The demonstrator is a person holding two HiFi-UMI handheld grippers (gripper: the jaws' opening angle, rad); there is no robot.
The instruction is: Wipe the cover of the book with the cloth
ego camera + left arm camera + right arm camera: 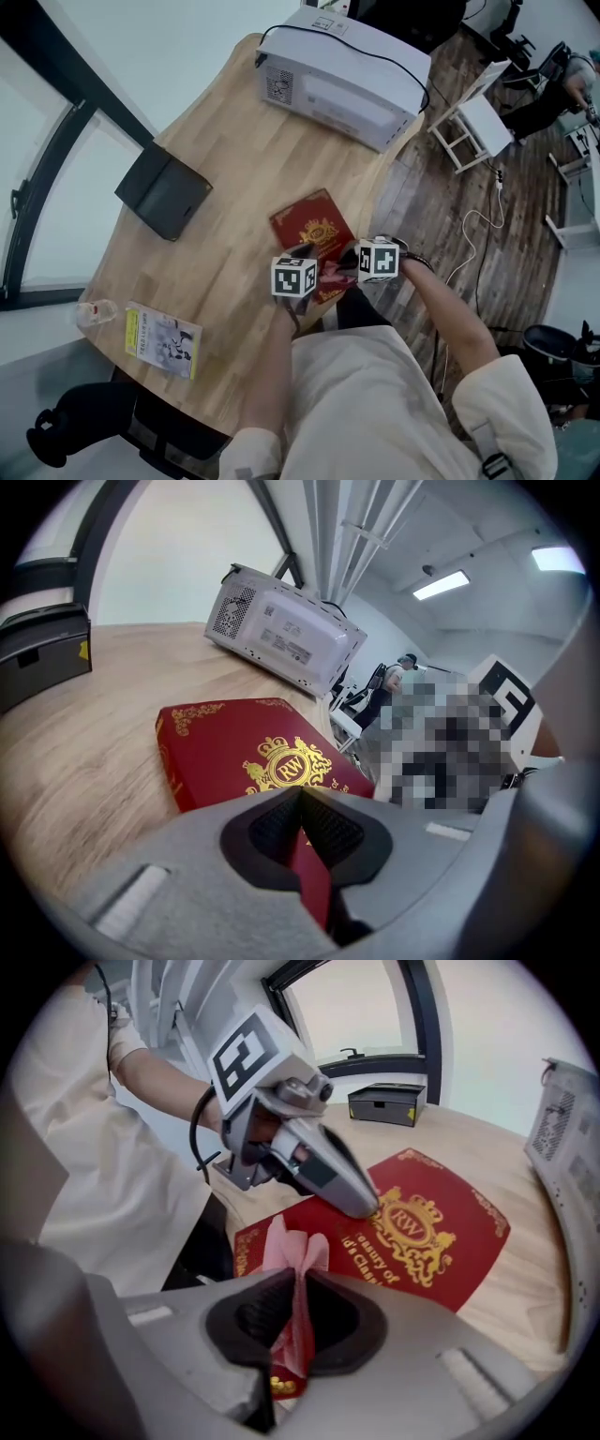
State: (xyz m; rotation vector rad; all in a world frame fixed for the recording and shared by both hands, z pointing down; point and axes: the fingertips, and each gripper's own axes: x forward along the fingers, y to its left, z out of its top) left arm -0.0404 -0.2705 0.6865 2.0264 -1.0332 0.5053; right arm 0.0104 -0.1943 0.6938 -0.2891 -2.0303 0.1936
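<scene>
At the near edge of the table [225, 178], the right gripper [298, 1288] pinched the pink cloth [295, 1246] over the red book [441, 1241]; the left gripper [364, 1206], jaws together, pressed its cover.

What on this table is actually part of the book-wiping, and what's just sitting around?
In use: red book; pink cloth; right gripper, shut on the cloth; left gripper, its tip on the cover.
Lying about: white appliance; black box; yellow booklet; small bottle.
</scene>
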